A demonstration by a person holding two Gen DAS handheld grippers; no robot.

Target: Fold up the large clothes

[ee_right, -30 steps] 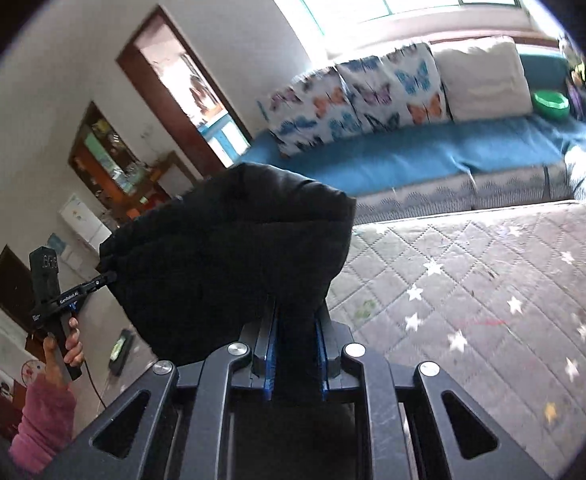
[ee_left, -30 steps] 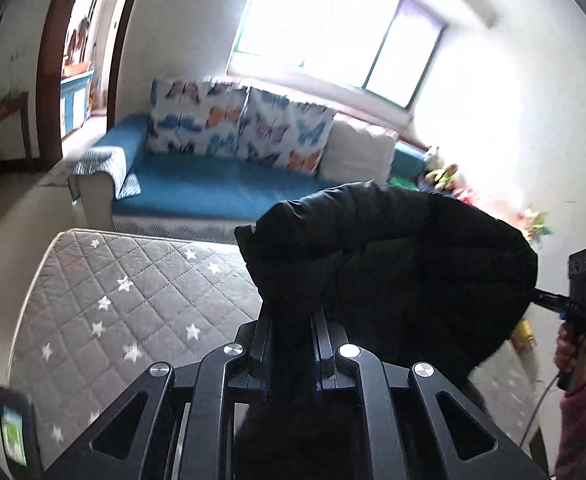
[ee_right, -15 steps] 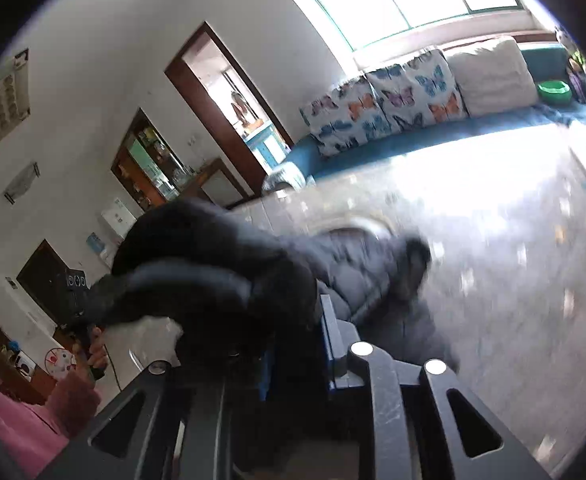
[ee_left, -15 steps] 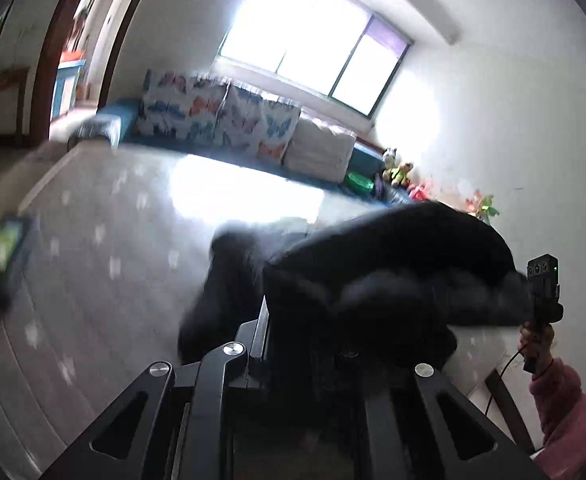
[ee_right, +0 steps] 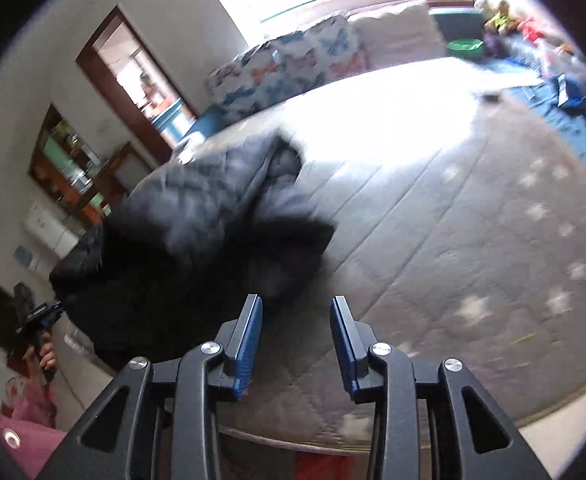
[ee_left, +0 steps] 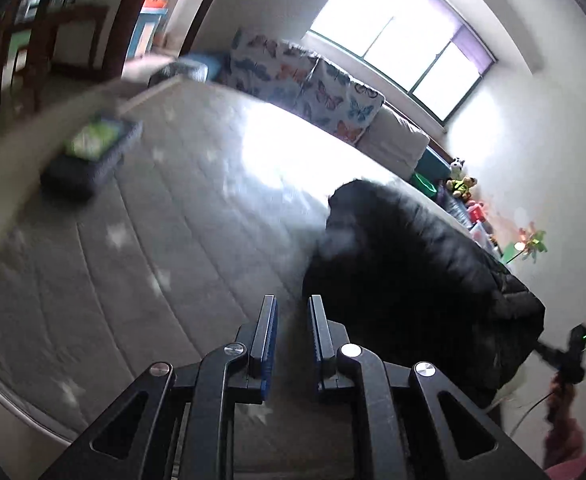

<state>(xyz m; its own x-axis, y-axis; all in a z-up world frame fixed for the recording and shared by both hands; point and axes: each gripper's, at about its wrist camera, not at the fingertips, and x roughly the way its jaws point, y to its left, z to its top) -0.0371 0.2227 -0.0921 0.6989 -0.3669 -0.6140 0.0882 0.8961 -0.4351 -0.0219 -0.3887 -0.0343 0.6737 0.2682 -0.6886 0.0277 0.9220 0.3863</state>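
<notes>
A black quilted jacket [ee_left: 413, 272] lies bunched on the grey star-patterned mattress [ee_left: 173, 240]. My left gripper [ee_left: 291, 300] hovers low over the mattress just left of the jacket. Its jaws stand nearly together with only a narrow gap, and nothing is between them. In the right wrist view the jacket [ee_right: 197, 240] lies ahead and to the left. My right gripper [ee_right: 296, 300] has its jaws opening, with bare mattress [ee_right: 473, 240] between the blue pads. The jacket's dark edge sits just beyond the left fingertip.
A dark device with a lit green screen [ee_left: 93, 148] lies at the mattress's far left edge. Butterfly cushions [ee_left: 305, 80] line a sofa behind the mattress. Toys and a green bowl [ee_right: 465, 46] sit at the far right. A pink sleeve [ee_right: 33, 400] is visible low on the left.
Both grippers swung down from holding the jacket up in the air to just over the mattress. The jacket has dropped onto the mattress and left both jaws. The right jaws have spread.
</notes>
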